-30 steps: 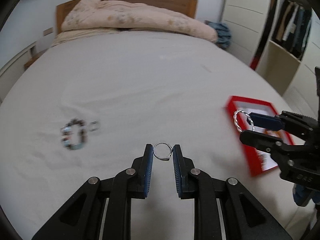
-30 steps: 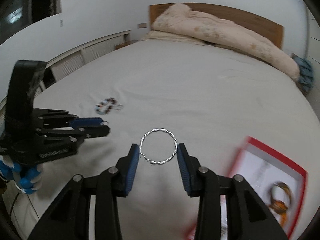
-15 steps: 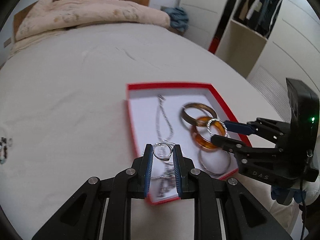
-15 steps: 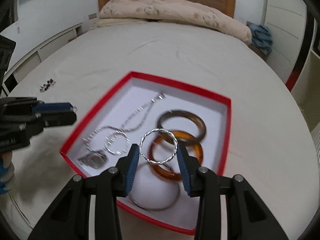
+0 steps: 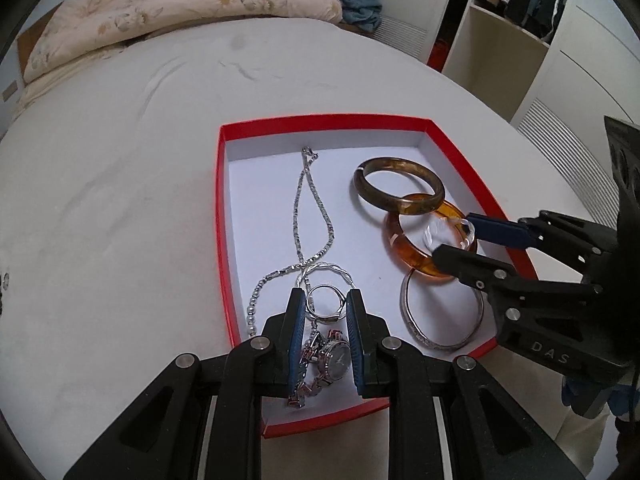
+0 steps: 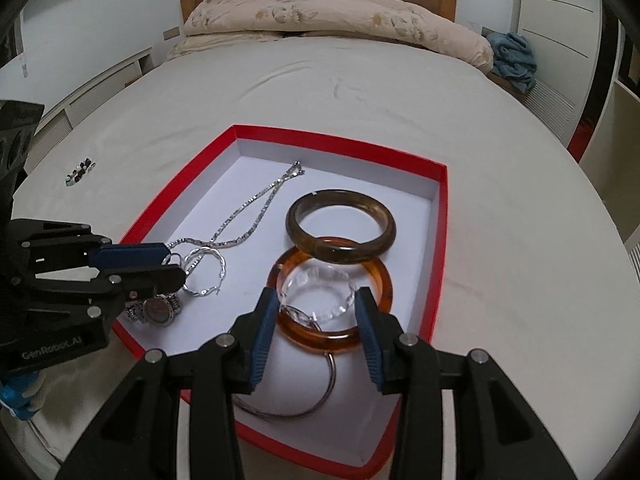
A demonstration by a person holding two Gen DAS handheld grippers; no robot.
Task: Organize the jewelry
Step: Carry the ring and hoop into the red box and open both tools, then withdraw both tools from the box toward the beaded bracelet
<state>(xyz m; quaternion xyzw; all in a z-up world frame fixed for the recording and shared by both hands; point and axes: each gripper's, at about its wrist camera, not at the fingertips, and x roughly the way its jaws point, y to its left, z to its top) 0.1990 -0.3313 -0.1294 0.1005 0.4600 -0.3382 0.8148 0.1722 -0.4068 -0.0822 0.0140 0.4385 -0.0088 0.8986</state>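
A red box (image 5: pixel 224 216) with a white floor lies on the bed; it also shows in the right wrist view (image 6: pixel 440 240). In it lie a silver chain (image 5: pixel 312 208), a brown bangle (image 5: pixel 396 188), an amber bangle (image 5: pixel 416 260), a thin silver bangle (image 5: pixel 440 344), a watch (image 5: pixel 332 356) and a twisted silver hoop (image 6: pixel 208 276). My left gripper (image 5: pixel 325 308) is shut on a small silver ring (image 5: pixel 324 304) low over the box's near left part. My right gripper (image 6: pixel 318 304) is shut on a twisted silver bracelet (image 6: pixel 320 296) over the amber bangle (image 6: pixel 332 336).
A beaded bracelet (image 6: pixel 80 170) lies on the white sheet left of the box. A folded quilt (image 6: pixel 320 16) and wooden headboard are at the far end. Wardrobe shelves (image 5: pixel 512 20) stand to the right of the bed.
Both grippers have moved from over the bare sheet to over the red box and come lower, each still holding its piece. The box now fills the view's middle.
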